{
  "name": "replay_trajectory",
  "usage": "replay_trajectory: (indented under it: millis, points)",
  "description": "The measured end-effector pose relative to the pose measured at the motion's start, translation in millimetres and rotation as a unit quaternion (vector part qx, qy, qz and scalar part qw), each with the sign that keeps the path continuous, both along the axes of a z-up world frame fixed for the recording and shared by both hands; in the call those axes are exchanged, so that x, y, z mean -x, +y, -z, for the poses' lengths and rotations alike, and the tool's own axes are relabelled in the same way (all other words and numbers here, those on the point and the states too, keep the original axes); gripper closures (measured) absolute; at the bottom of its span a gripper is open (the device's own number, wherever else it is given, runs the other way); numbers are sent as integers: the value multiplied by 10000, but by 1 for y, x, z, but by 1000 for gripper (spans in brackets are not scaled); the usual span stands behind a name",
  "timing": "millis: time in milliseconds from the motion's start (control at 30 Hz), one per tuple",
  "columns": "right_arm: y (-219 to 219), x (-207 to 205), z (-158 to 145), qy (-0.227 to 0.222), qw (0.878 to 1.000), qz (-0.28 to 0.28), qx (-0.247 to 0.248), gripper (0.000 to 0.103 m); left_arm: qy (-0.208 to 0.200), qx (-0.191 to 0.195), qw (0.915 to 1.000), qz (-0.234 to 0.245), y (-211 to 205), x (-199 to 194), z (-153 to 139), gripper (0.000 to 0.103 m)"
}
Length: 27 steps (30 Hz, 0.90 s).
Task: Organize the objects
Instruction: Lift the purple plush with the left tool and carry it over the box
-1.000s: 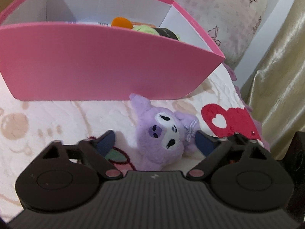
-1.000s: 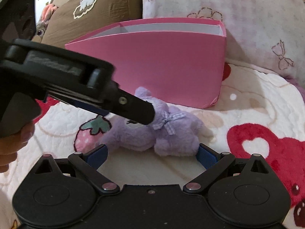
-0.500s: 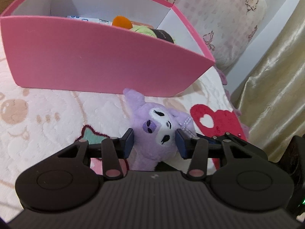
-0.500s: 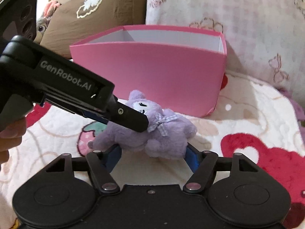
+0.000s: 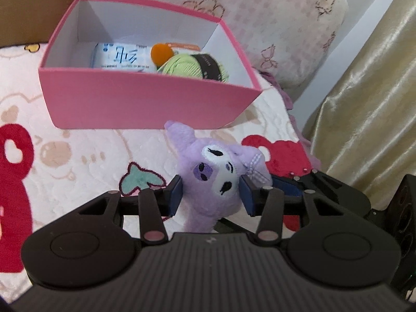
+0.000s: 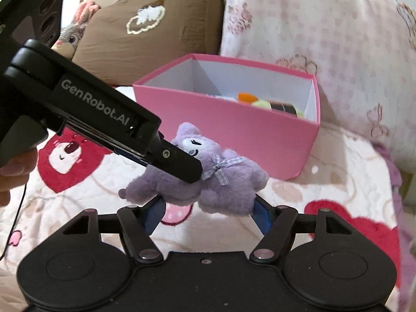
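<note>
A purple plush toy (image 5: 213, 179) with a white face and a checked bow is held off the bed by both grippers. My left gripper (image 5: 210, 195) is shut on its head. My right gripper (image 6: 208, 213) is shut on its body (image 6: 228, 189) from below. The left gripper's black finger (image 6: 179, 163) crosses the toy's head in the right wrist view. The pink box (image 5: 145, 104) with white inside walls stands behind the toy, open at the top. It holds a white tissue pack (image 5: 119, 57), an orange ball (image 5: 161, 52) and a green yarn skein (image 5: 192, 67).
The bed is covered by a cream blanket (image 5: 85, 156) with red bears and hearts. A pink-checked pillow (image 6: 325, 26) and a brown pillow (image 6: 145, 23) lie behind the box. A grey rabbit plush (image 6: 71, 35) sits at the far left. A gold curtain (image 5: 371, 98) hangs right.
Both grippers closed on the purple plush toy and lifted it off the blanket. The view rose, so the inside of the pink box now shows.
</note>
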State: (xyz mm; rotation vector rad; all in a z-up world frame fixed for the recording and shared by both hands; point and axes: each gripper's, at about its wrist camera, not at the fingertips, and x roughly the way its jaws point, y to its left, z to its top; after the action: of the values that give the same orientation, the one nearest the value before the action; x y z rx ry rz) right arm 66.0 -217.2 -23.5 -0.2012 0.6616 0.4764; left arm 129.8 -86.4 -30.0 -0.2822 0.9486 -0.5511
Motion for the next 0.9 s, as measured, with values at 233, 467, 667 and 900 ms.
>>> replay_trajectory:
  millis: [233, 467, 667, 900]
  points:
    - [6, 6, -45, -110, 9993, -324, 152, 25, -222, -127, 9996, 150, 8, 14, -46, 58]
    - [17, -10, -83, -269, 9983, -519, 48, 25, -509, -245, 9984, 8, 21, 8, -87, 57]
    - [34, -37, -105, -438, 9966, -690, 78, 25, -508, -370, 9978, -202, 35, -20, -108, 57]
    - [44, -87, -119, -306, 9960, -828, -126, 27, -672, -355, 9960, -461, 50, -55, -115, 57]
